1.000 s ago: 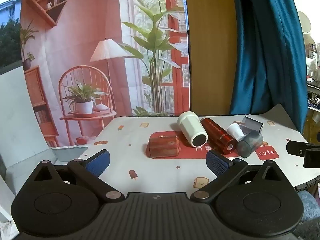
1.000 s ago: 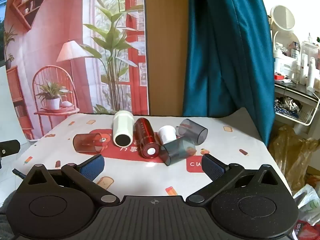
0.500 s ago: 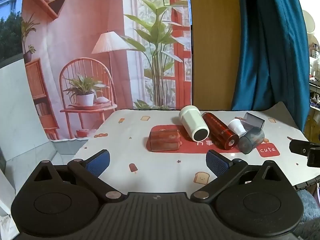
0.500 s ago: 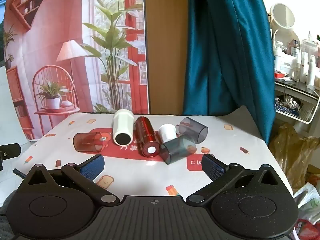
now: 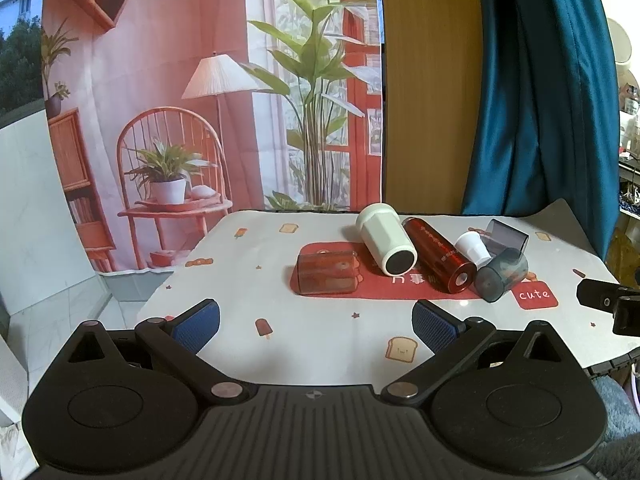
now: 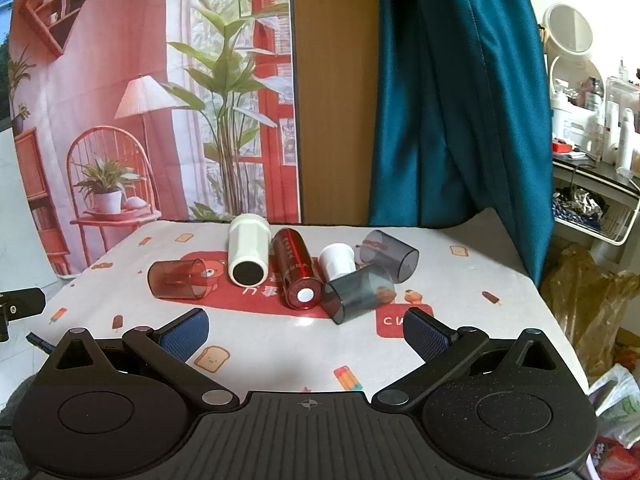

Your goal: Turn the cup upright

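Several cups lie on their sides on the table. A clear red cup [image 5: 326,273] [image 6: 177,279] lies at the left. Beside it lie a white cup [image 5: 386,239] [image 6: 247,249], a shiny dark red cup [image 5: 439,254] [image 6: 297,268], a small white cup [image 5: 473,245] [image 6: 337,261] and two smoky grey cups [image 5: 501,274] [image 6: 358,293] [image 6: 389,255]. My left gripper [image 5: 316,326] is open and empty, short of the red cup. My right gripper [image 6: 305,334] is open and empty, short of the grey cup.
The patterned tablecloth [image 5: 320,332] has a red mat print under the cups. A printed backdrop [image 5: 200,100] and a blue curtain [image 6: 460,100] hang behind. A shelf with bottles [image 6: 592,160] stands at the right. The other gripper shows at each view's edge [image 5: 608,304] [image 6: 16,304].
My left gripper has pulled back and tilted up a little, so the cups look farther and higher. The right view has barely shifted. No cup moved.
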`<state>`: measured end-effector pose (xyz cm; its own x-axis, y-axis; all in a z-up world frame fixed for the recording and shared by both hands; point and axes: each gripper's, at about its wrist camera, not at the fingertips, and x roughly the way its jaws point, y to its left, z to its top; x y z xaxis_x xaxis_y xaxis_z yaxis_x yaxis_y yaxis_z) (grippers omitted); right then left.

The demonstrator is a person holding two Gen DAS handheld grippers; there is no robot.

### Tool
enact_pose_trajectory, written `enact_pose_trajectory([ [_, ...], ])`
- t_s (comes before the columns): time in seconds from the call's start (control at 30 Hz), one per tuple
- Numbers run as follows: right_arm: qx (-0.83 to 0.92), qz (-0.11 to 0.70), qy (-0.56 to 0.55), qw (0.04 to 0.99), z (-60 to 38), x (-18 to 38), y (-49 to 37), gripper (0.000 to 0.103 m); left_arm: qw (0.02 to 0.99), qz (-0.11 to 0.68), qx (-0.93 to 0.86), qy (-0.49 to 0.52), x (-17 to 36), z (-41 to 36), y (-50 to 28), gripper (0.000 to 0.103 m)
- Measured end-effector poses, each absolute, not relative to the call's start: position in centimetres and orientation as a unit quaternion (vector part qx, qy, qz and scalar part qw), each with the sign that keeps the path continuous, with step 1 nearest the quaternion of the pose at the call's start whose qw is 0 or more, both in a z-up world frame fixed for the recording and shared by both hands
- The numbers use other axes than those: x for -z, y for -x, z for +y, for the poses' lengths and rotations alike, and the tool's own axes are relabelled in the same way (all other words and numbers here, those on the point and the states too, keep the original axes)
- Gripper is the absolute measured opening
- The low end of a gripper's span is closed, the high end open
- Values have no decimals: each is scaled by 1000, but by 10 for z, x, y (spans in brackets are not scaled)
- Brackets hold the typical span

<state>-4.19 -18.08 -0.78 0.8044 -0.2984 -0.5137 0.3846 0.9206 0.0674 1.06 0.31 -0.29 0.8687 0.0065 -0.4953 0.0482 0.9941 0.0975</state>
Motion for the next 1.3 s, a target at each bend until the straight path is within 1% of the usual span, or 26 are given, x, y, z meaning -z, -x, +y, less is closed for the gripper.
enact_pose_trajectory([
  [1.3, 180, 256, -84, 946, -181, 9, 42, 103, 966, 254, 16, -53, 5, 5, -11, 103],
])
